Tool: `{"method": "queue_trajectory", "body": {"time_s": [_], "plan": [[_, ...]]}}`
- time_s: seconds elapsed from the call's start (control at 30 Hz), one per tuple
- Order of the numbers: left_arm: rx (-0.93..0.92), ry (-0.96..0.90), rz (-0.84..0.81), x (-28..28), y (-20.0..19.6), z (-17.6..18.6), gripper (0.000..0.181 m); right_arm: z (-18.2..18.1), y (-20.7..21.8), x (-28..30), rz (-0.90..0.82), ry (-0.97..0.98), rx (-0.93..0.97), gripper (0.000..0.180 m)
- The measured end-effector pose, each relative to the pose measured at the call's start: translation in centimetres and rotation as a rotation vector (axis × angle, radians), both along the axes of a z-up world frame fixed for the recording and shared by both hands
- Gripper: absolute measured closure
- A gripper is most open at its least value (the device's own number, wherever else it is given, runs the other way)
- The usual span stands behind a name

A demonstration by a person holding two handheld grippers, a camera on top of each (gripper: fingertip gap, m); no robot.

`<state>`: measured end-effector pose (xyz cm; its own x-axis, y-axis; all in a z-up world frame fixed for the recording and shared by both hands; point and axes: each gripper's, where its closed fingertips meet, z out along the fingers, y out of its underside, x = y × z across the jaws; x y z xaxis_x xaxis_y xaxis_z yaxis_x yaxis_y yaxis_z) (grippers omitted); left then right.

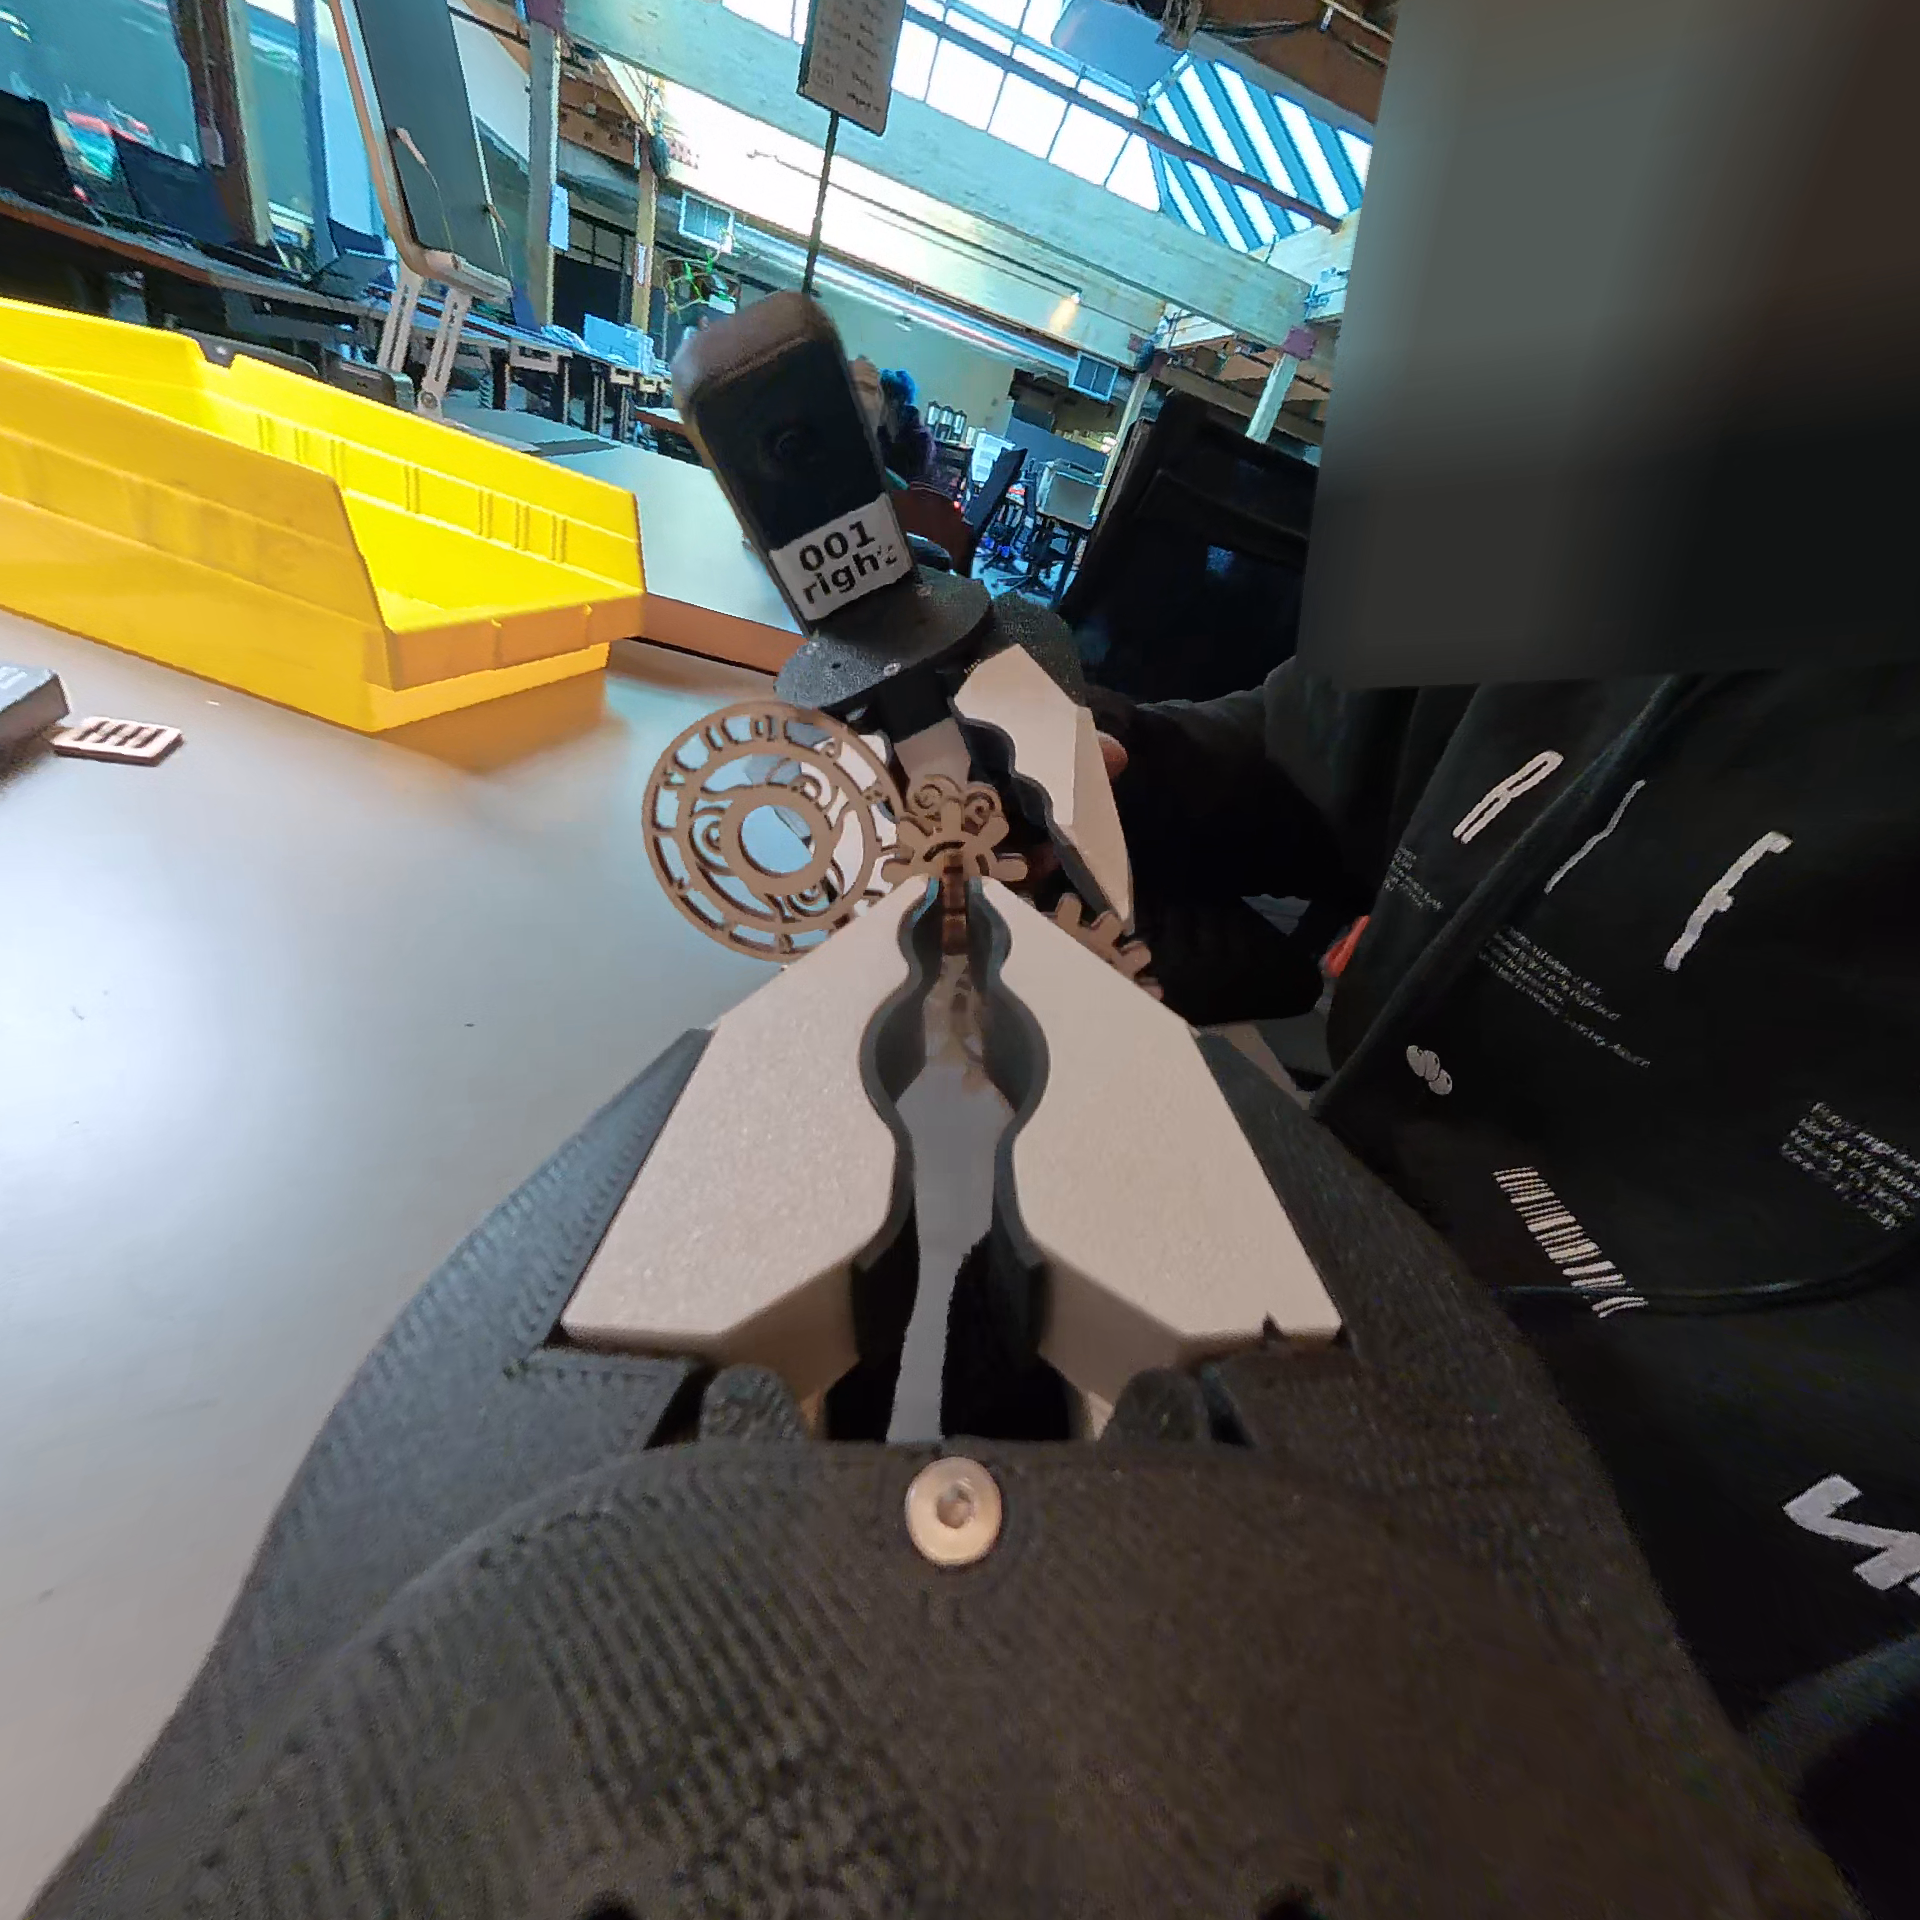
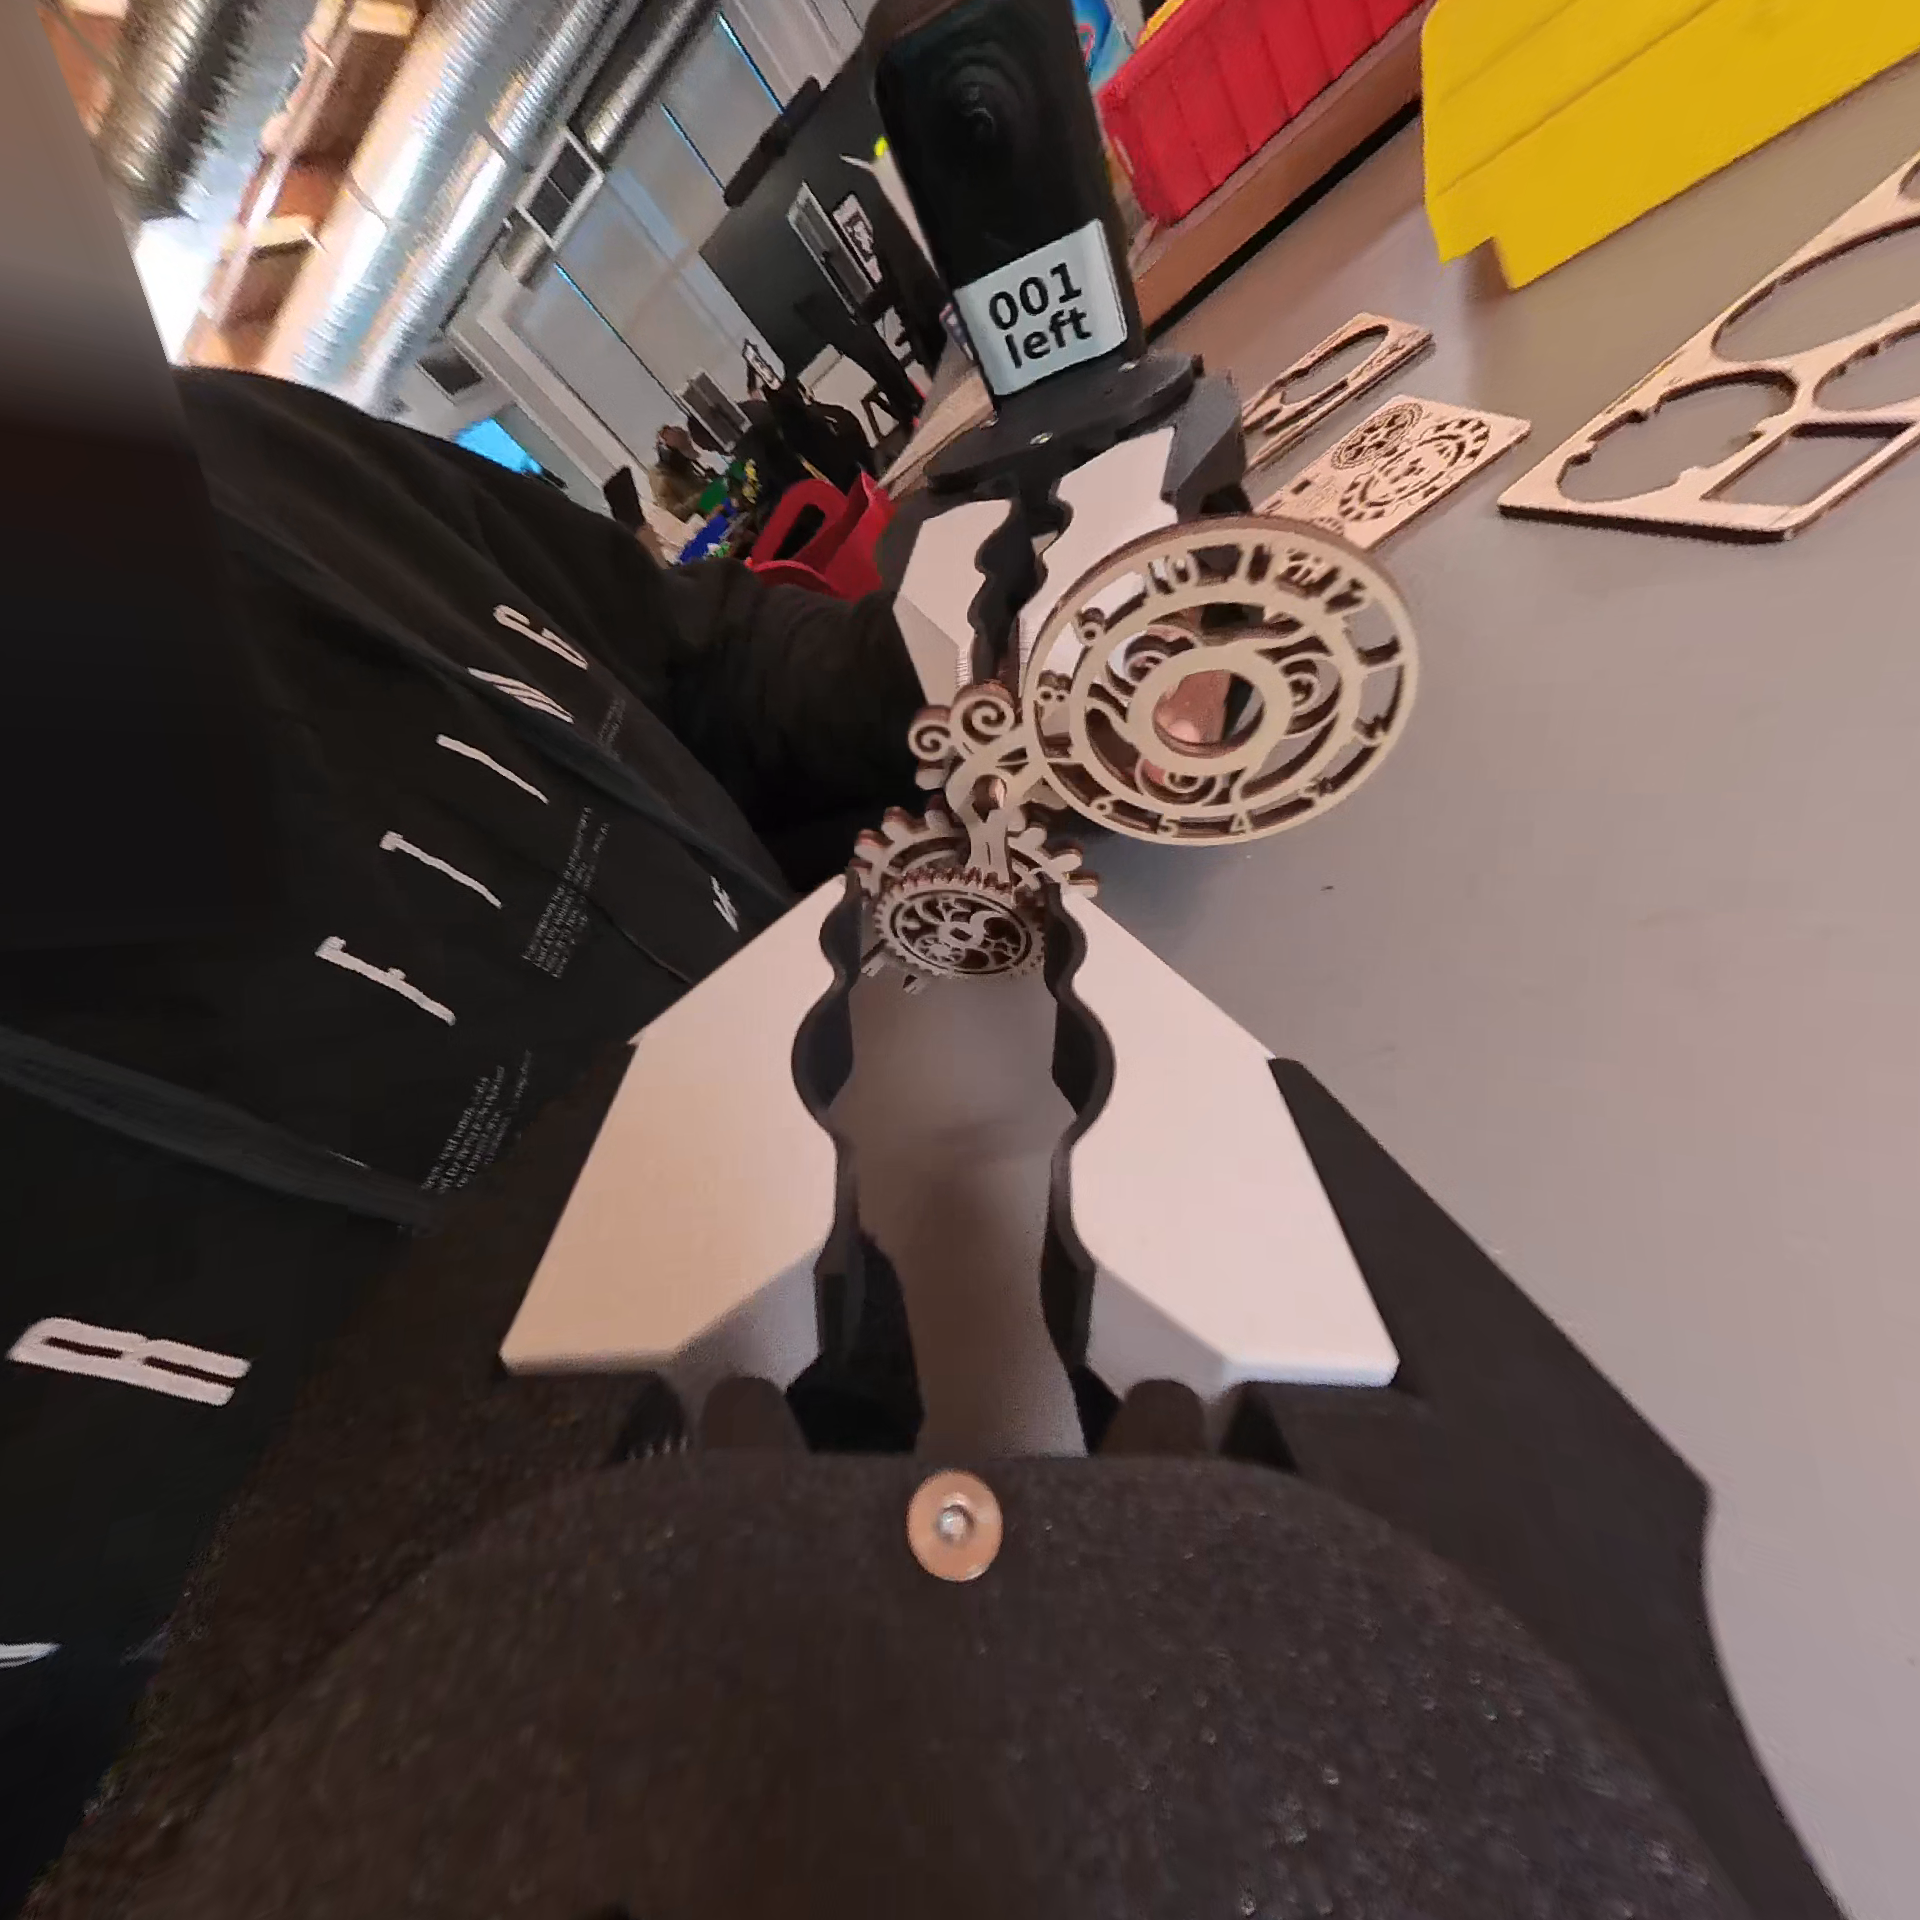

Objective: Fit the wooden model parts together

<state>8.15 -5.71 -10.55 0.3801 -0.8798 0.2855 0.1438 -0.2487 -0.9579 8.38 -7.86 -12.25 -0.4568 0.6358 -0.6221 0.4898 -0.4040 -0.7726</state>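
Observation:
A wooden model is held in the air between my two grippers, which face each other. It has a round clock dial ring (image 1: 764,831) (image 2: 1216,696), a scrollwork piece (image 1: 951,821) (image 2: 982,743) and stacked gears (image 2: 956,925) (image 1: 1107,940). My left gripper (image 1: 951,909) is shut on the thin edge of the scrollwork piece; it also shows in the right wrist view (image 2: 997,655). My right gripper (image 2: 956,909) is shut on the gears, with the dial up and to the right of it; it also shows in the left wrist view (image 1: 1086,883).
All is above a grey table (image 1: 260,1039). A yellow bin (image 1: 312,540) (image 2: 1610,125) and a red bin (image 2: 1247,94) stand at the back. Punched-out wooden sheets (image 2: 1745,416) (image 2: 1403,468) and a small wooden piece (image 1: 114,740) lie flat. A person's black hoodie (image 1: 1610,987) is close. Only a small space, under 4 cm, lies between the two pairs of fingers.

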Motion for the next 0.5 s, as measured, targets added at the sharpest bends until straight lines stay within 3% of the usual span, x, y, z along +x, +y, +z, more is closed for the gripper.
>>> {"method": "queue_trajectory", "body": {"time_s": [0.13, 0.5], "plan": [[0.059, 0.042, 0.015, -0.04, -0.05, -0.07, 0.179, 0.16, -0.67, 0.23, 0.049, -0.025, -0.085, 0.148], [0.215, 0.094, 0.042, -0.07, -0.52, 0.65, 0.18, 0.71, -0.57, 0.08, 0.041, -0.013, -0.103, 0.145]]}}
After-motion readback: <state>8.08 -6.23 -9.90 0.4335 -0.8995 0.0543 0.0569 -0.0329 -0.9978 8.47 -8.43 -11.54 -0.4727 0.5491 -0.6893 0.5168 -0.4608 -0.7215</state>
